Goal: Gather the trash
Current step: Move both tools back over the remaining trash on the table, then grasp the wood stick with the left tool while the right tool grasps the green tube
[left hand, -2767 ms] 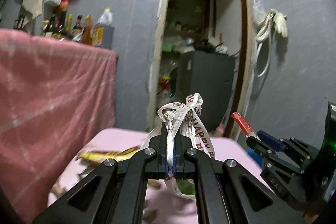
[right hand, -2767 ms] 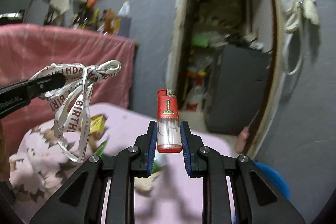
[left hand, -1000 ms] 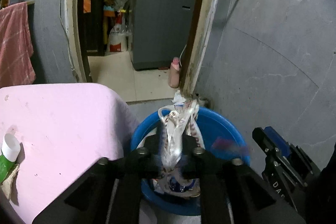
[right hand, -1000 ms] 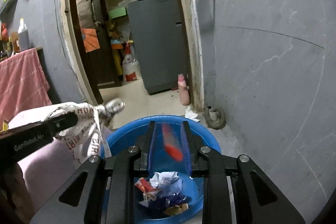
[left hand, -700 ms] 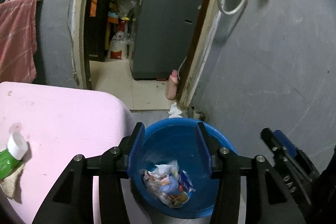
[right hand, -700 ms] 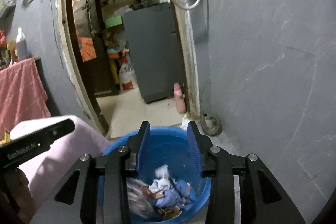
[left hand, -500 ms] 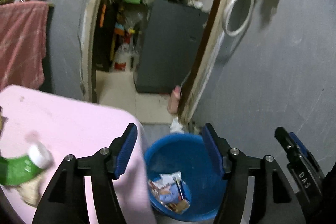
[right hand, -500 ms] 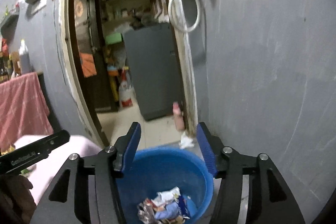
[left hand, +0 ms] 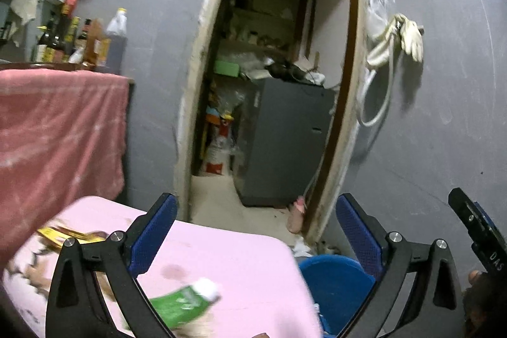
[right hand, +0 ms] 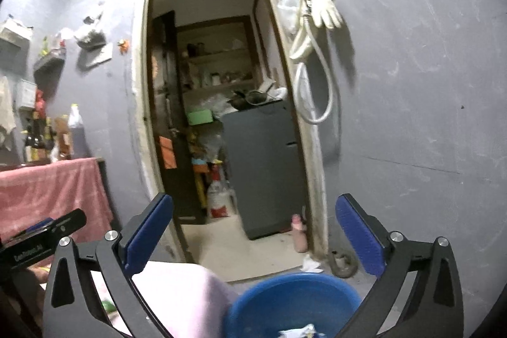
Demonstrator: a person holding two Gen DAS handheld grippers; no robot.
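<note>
Below my right gripper (right hand: 253, 230) the blue tub (right hand: 294, 300) sits on the floor beside the pink table (left hand: 237, 262), a little crumpled trash (right hand: 298, 331) showing inside it. Both my grippers have just been opening and now stand wide with nothing between the pads. Under my left gripper (left hand: 256, 230) a green tube (left hand: 183, 303) and a yellow wrapper (left hand: 63, 233) lie on the table.

- one blue basin (right hand: 294, 296), low between the right tongs' fingers;
- one green tube (left hand: 182, 304) with a white cap, lying between the left tongs' fingers;
- one yellow wrapper (left hand: 68, 234), left of the left tongs;
- one pink bottle (right hand: 298, 232) beyond the basin;
- one pale glove (right hand: 326, 9), high to the right
</note>
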